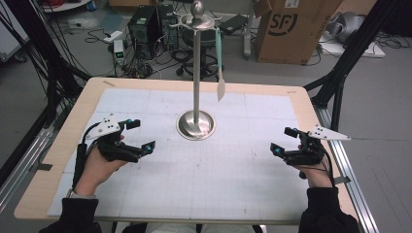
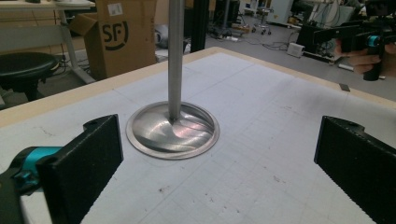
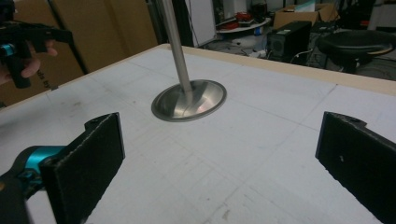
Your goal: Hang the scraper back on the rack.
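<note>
metal stand [image 1: 196, 97] between open grippers

Beyond table's far edge: SF-marked cardboard box [image 1: 290, 29] far right; black computer tower [image 1: 144, 25] far left, cables on floor beside it; black stool [image 2: 25, 67] near the box; grey floor
</note>
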`<state>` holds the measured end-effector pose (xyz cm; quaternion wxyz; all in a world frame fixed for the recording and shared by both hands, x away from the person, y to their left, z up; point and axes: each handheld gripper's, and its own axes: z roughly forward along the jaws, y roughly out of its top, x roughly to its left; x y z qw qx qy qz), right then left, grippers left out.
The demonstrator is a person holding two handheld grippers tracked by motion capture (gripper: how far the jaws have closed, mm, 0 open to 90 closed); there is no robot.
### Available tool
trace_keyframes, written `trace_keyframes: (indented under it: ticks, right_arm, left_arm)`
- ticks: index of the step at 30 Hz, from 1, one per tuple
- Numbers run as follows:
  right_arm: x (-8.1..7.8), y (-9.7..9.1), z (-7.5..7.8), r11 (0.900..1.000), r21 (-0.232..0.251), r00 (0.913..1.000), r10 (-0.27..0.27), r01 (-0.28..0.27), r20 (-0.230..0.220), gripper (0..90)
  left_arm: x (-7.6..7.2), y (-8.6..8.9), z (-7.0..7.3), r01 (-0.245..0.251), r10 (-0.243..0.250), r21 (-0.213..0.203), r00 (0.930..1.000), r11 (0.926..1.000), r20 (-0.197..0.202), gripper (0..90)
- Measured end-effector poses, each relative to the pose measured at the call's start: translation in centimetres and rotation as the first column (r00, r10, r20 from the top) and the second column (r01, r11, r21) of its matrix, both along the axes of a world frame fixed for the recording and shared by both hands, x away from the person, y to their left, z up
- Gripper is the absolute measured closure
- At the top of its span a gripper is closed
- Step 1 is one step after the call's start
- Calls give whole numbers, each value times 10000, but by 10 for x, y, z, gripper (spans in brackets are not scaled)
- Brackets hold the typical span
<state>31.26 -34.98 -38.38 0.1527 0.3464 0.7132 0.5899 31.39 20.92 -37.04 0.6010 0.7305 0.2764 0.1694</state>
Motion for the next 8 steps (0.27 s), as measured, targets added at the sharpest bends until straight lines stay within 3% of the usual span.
trace_keyframes:
  ticks: [8]
  right_arm:
    - [1, 3, 0, 9999, -68, 9998, 138, -137, 170, 2]
  left_arm:
    - [2, -1, -1, 59, -60, -41, 10000, 10000, -72, 17]
